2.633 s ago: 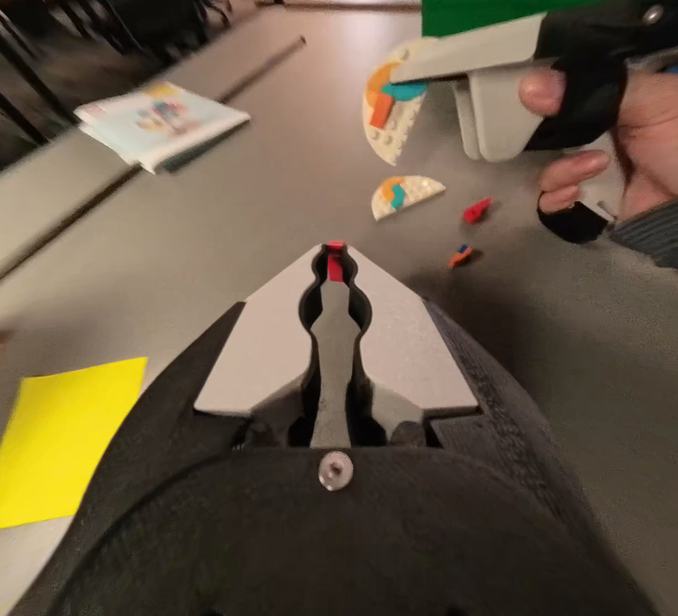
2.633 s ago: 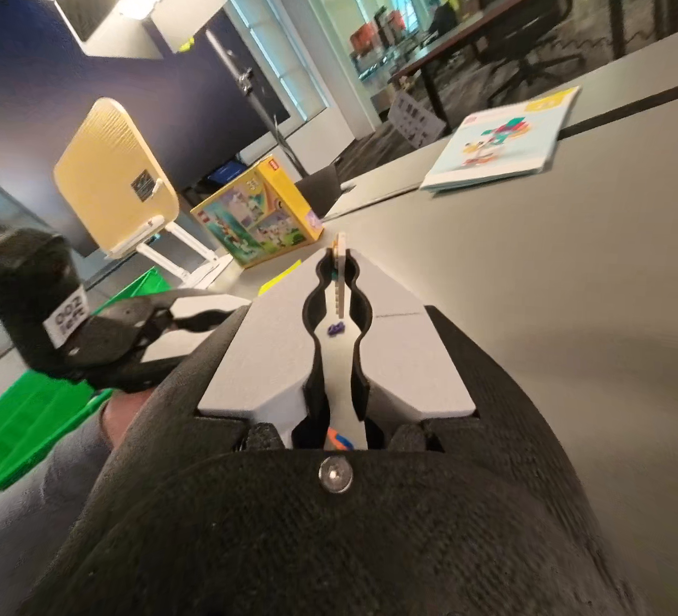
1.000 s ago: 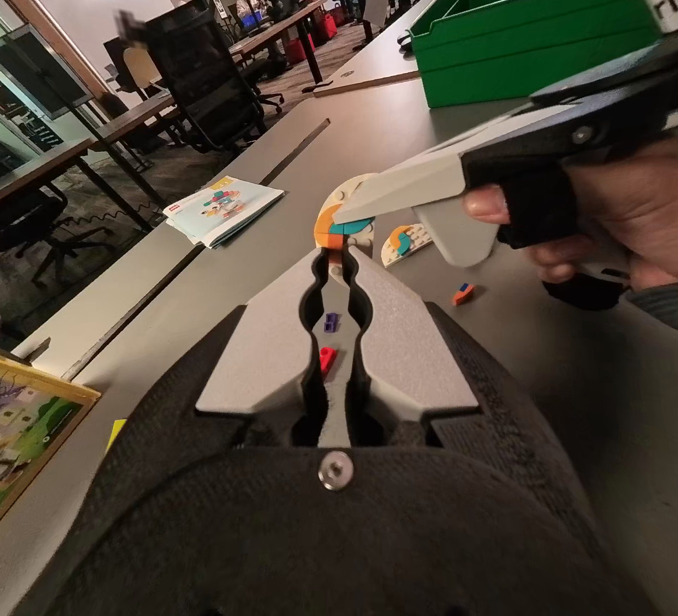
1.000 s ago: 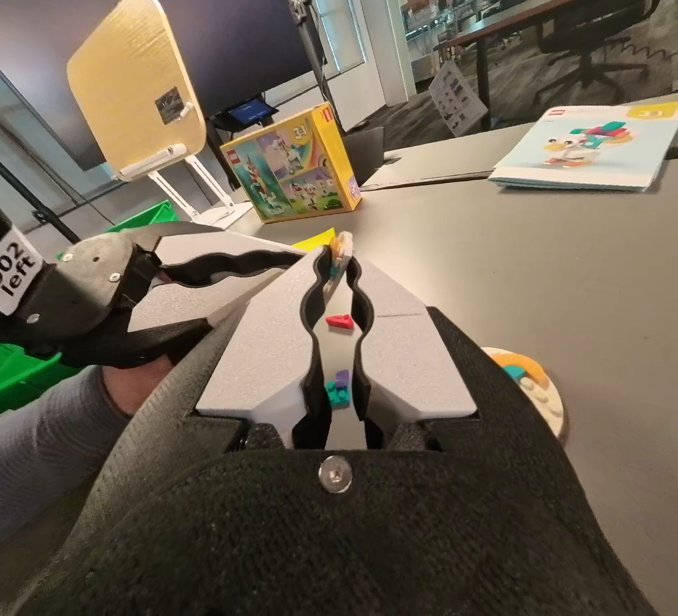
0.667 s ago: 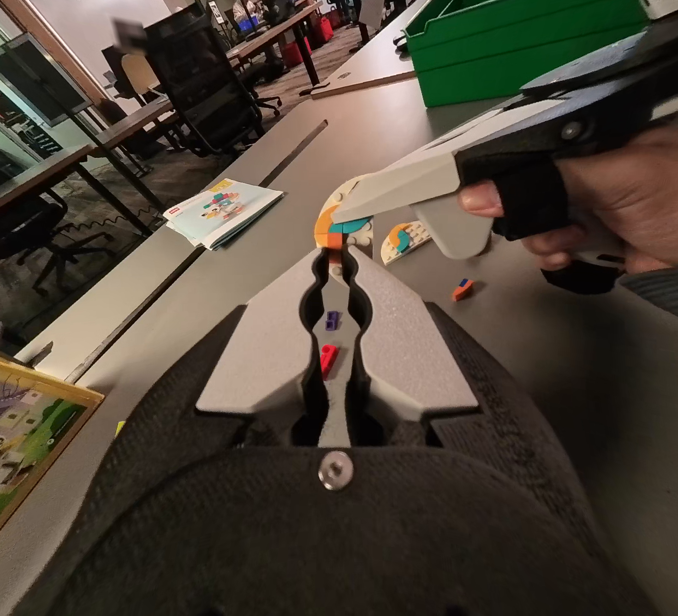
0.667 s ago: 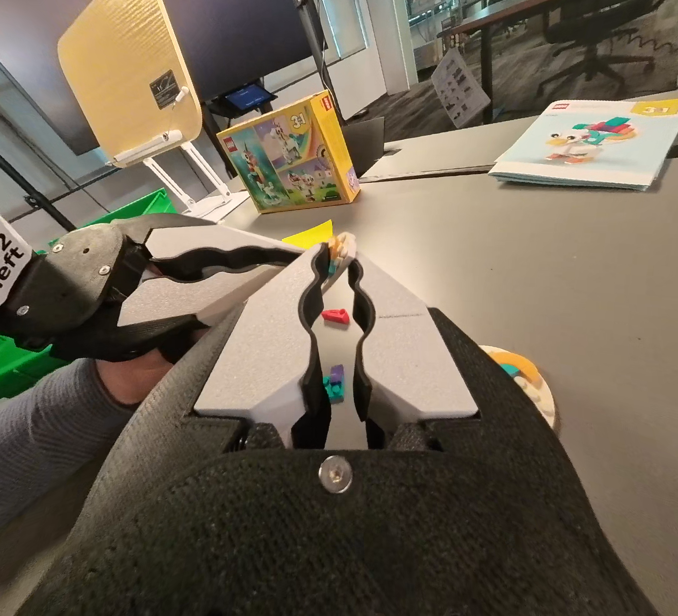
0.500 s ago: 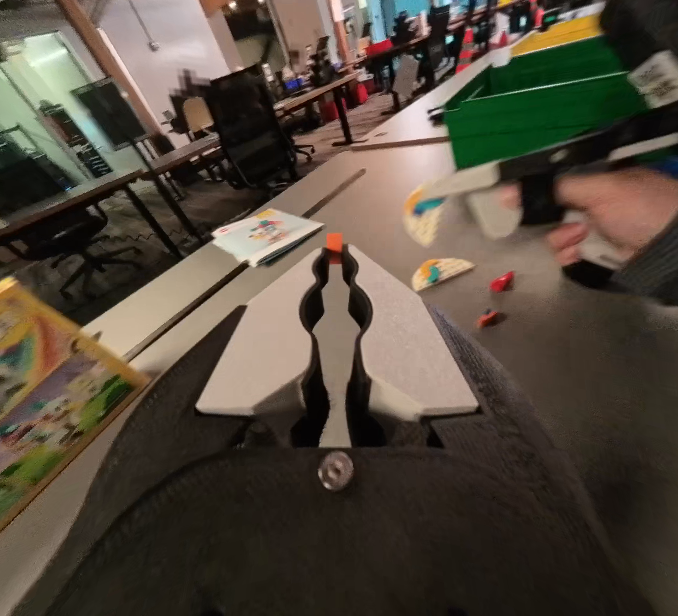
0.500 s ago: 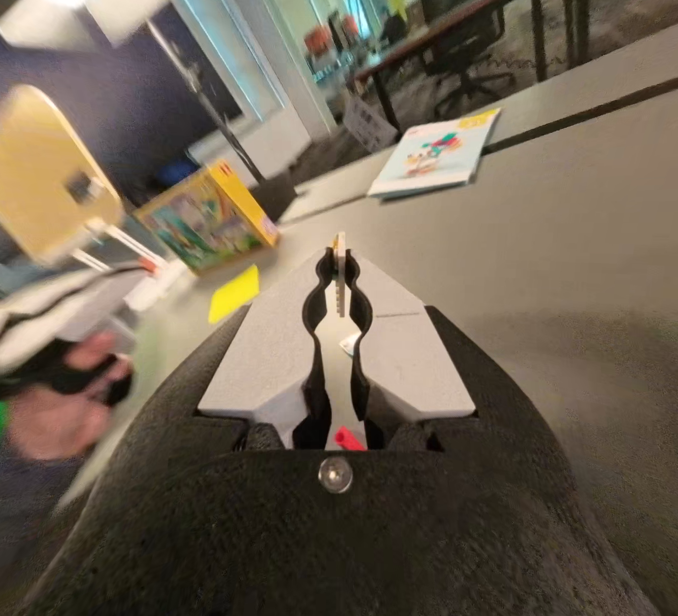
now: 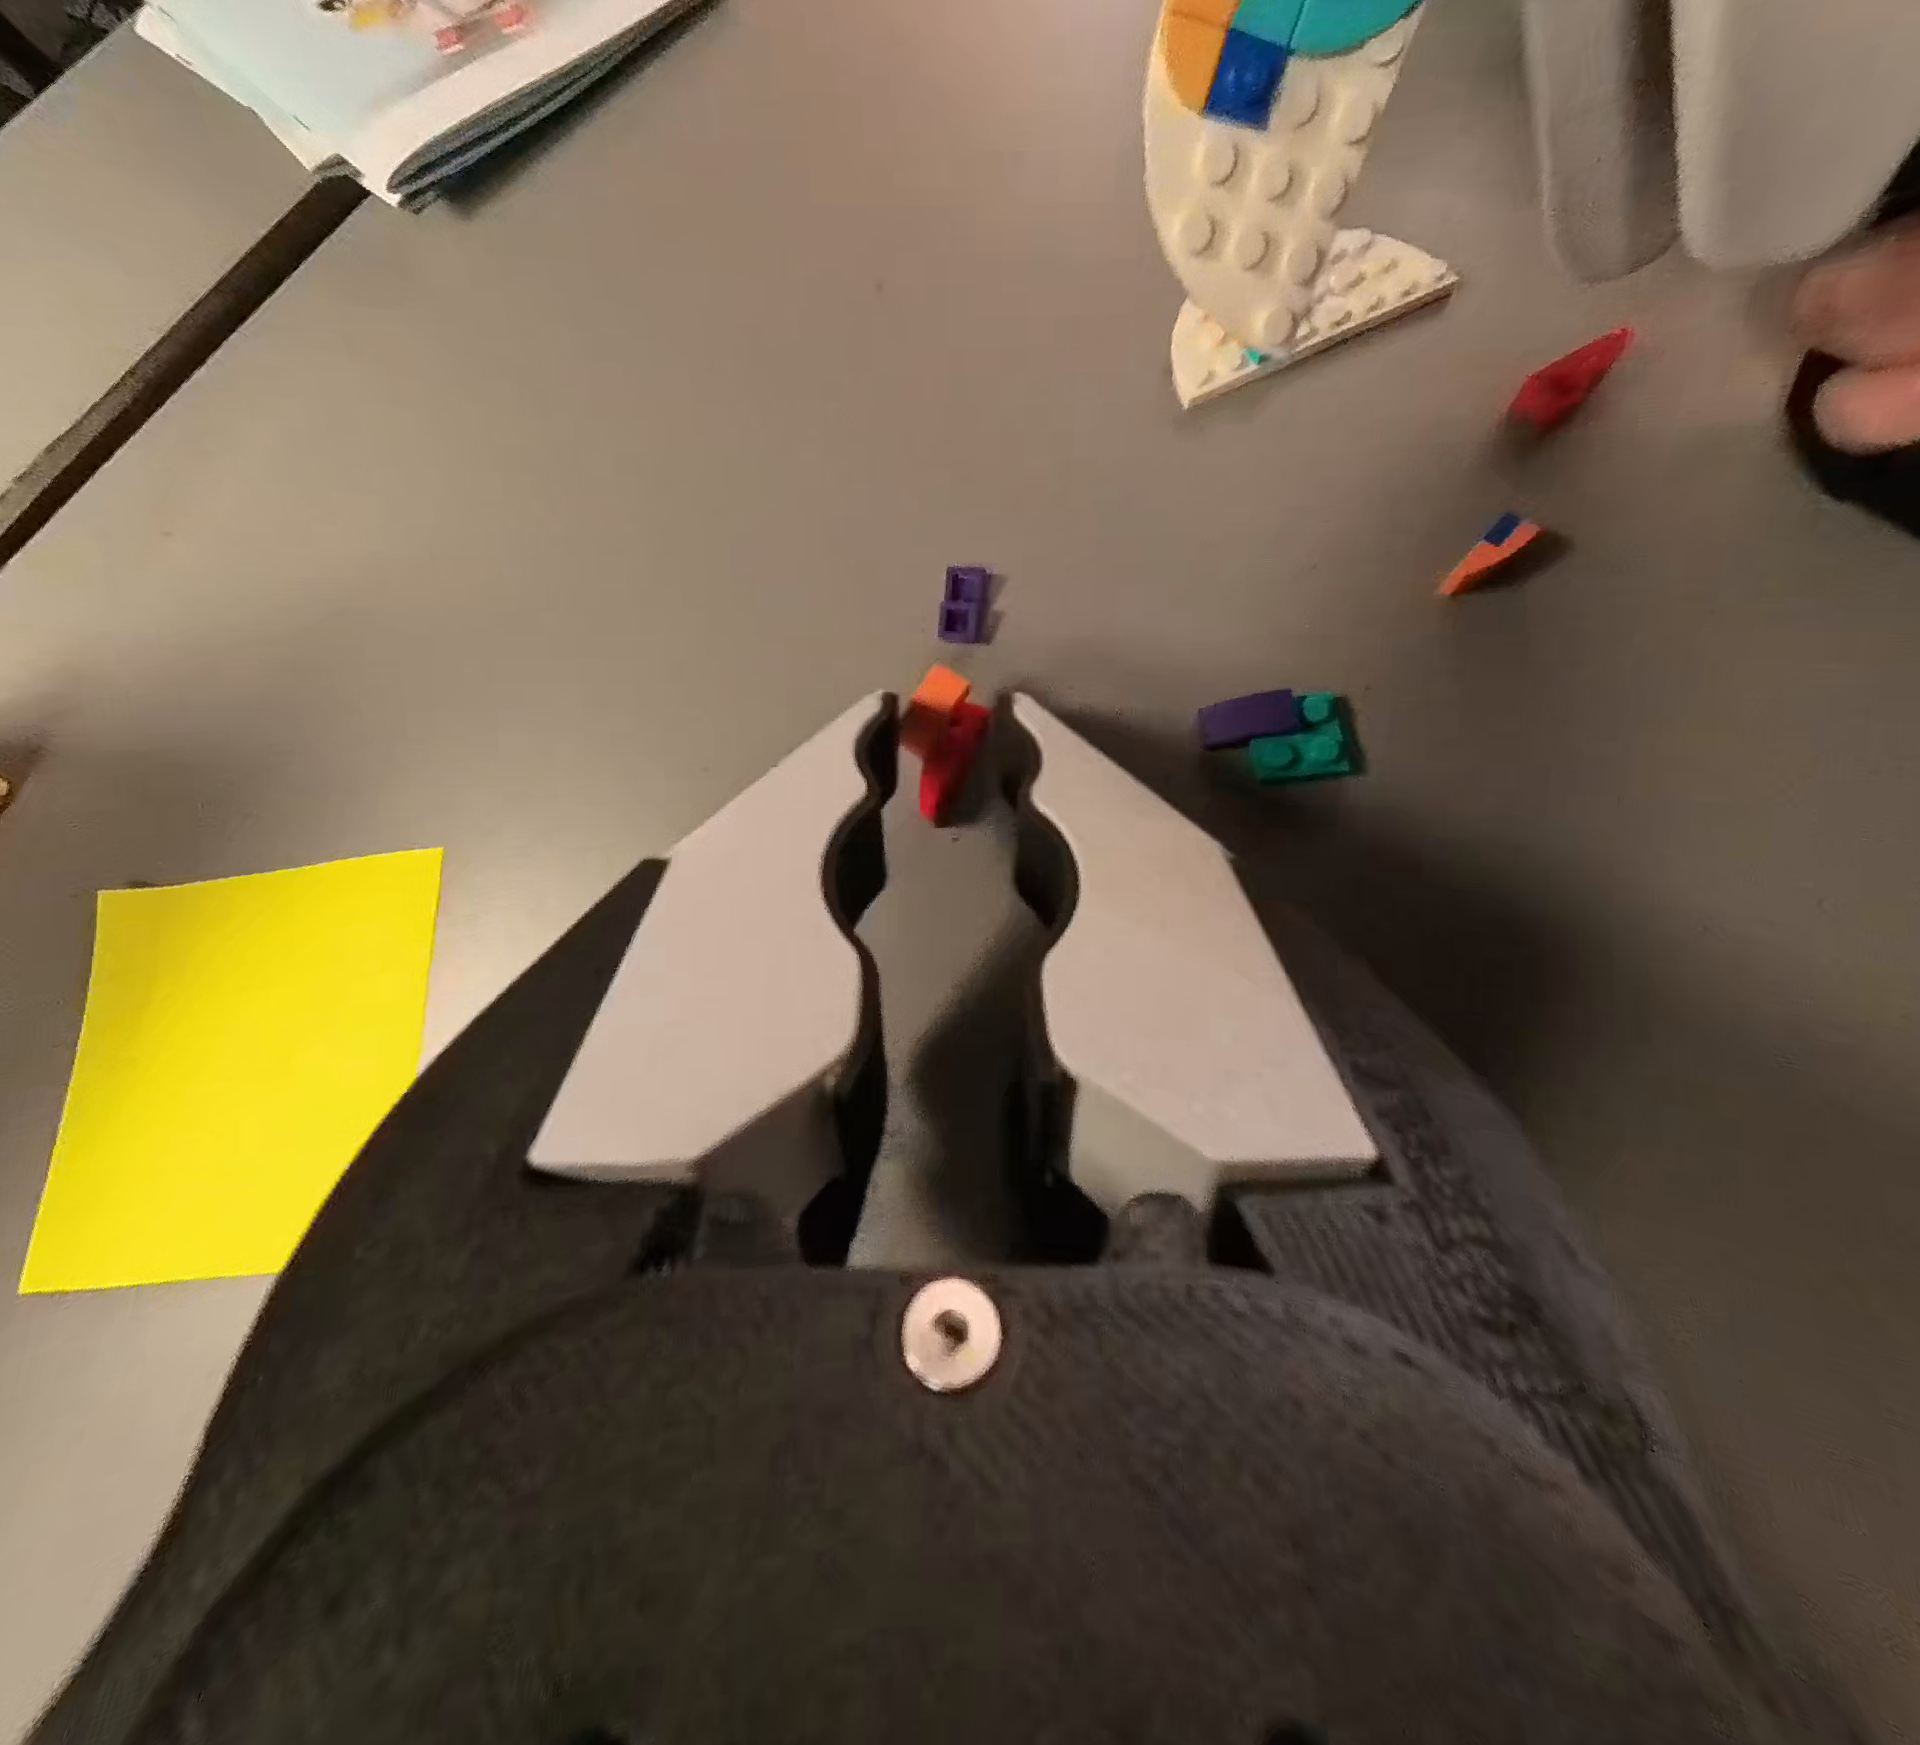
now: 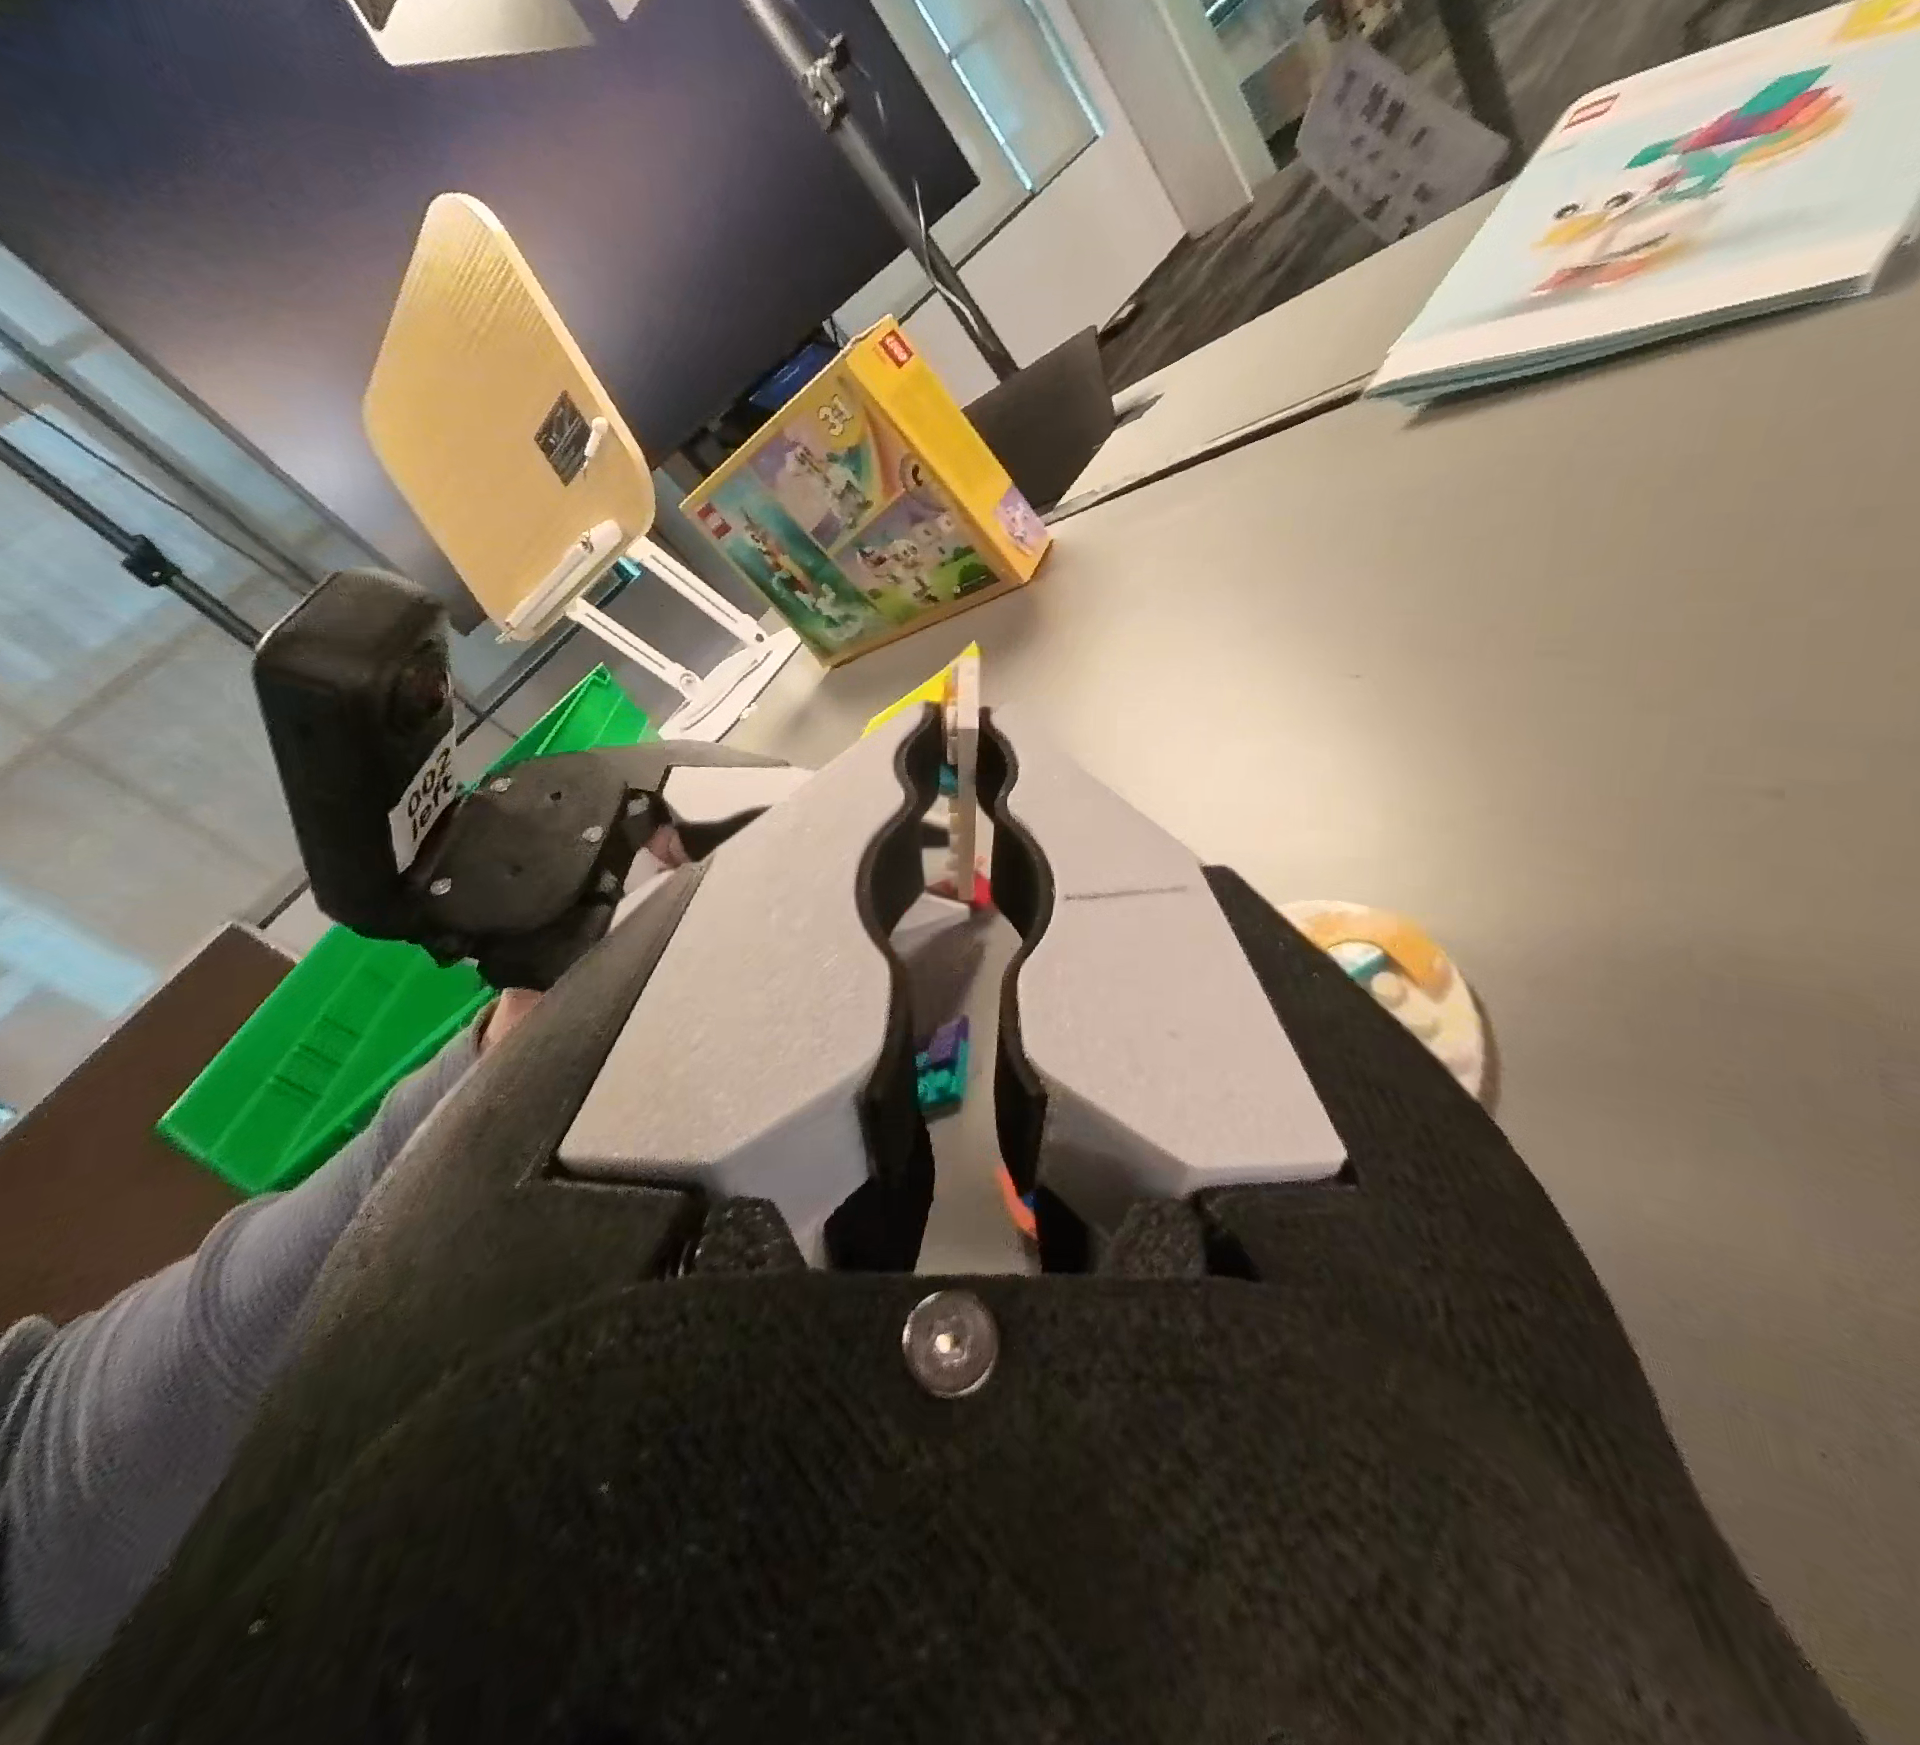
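Orange-and-red small plastic brick cluster (image 9: 943, 739) | released onto grey table (image 9: 727, 407); previously pinched | left gripper (image 9: 943, 708) jaws now parted, empty, straddling cluster | right gripper (image 10: 964, 721) clamped on cream studded half-round plate (image 9: 1262, 168), beyond cluster.

booklet (image 9: 416, 2) behind bricks (image 9: 1280, 736) — note (image 9: 239, 1061) left

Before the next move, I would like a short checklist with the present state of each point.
1. Left claw open: ok, its jaws stand apart.
2. Orange and red bricks between the left tips: ok; whether a tip touches them, cannot tell.
3. Right claw shut on the cream half-round plate: ok, held on edge above the table.
4. Second half-round plate flat on the table: ok, partly hidden behind the held one.
5. Purple brick apart from the left tips: ok, just beyond them.
6. Teal and purple bricks clear of the left claw: ok, beside its right finger.
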A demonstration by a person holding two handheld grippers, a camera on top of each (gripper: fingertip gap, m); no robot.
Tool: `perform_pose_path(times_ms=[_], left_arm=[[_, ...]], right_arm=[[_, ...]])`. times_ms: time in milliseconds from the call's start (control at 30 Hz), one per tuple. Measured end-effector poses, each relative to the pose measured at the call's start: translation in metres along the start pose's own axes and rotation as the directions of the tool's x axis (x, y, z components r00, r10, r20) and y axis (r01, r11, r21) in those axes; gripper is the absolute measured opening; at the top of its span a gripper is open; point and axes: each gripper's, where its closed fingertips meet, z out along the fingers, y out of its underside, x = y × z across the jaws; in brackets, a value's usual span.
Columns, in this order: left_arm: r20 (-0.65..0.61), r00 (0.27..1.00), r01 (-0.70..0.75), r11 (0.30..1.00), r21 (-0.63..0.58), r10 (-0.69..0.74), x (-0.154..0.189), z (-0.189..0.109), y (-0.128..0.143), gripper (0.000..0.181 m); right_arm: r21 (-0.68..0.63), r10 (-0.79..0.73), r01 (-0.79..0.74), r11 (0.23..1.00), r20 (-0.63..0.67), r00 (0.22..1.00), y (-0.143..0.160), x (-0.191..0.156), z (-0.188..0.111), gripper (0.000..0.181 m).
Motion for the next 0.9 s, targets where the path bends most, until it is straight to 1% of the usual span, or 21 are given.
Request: perform_pose_path(times_ms=[67,133,167,267,367,433,500,567,667,900], left_arm=[[-0.009,1.000,0.000,1.000,0.017,0.000,0.002,0.000,-0.002,0.030],[-0.048,0.999,0.014,0.996,0.086,-0.010,0.008,-0.005,-0.014,0.035],[-0.078,0.997,0.021,0.991,0.135,-0.010,0.012,-0.008,-0.022,0.035],[-0.102,0.995,0.020,0.968,0.252,0.006,0.017,-0.019,-0.039,0.035],[-0.091,0.994,-0.020,0.924,0.381,0.059,0.023,-0.033,-0.057,0.030],[-0.063,0.993,-0.059,0.896,0.439,0.097,0.027,-0.041,-0.065,0.026],[-0.019,0.990,-0.115,0.881,0.459,0.140,0.030,-0.043,-0.069,0.023],[0.005,0.986,-0.152,0.882,0.446,0.167,0.033,-0.041,-0.069,0.022],[0.051,0.984,-0.177,0.886,0.429,0.172,0.031,-0.039,-0.068,0.020],[0.113,0.981,-0.190,0.893,0.408,0.157,0.025,-0.038,-0.068,0.014]], right_arm=[[-0.013,-0.005,0.005,1.000,0.013,1.000,0.002,-0.002,0.002,0.003],[-0.021,-0.015,0.016,1.000,0.022,1.000,0.003,-0.005,0.003,0.002],[-0.023,-0.024,0.025,0.999,0.029,0.999,0.003,-0.006,0.003,0.003],[-0.031,-0.061,0.063,0.998,0.062,0.996,0.004,-0.014,0.005,0.003],[-0.067,-0.099,0.106,0.992,0.103,0.990,0.010,-0.024,0.009,0.003],[-0.084,-0.115,0.126,0.989,0.119,0.986,0.015,-0.028,0.012,0.003],[-0.093,-0.125,0.137,0.986,0.130,0.984,0.018,-0.032,0.014,0.003],[-0.103,-0.127,0.142,0.985,0.139,0.982,0.021,-0.035,0.016,0.003],[-0.100,-0.125,0.139,0.985,0.134,0.983,0.021,-0.035,0.016,0.003],[-0.086,-0.116,0.126,0.988,0.110,0.987,0.023,-0.035,0.019,0.003]])
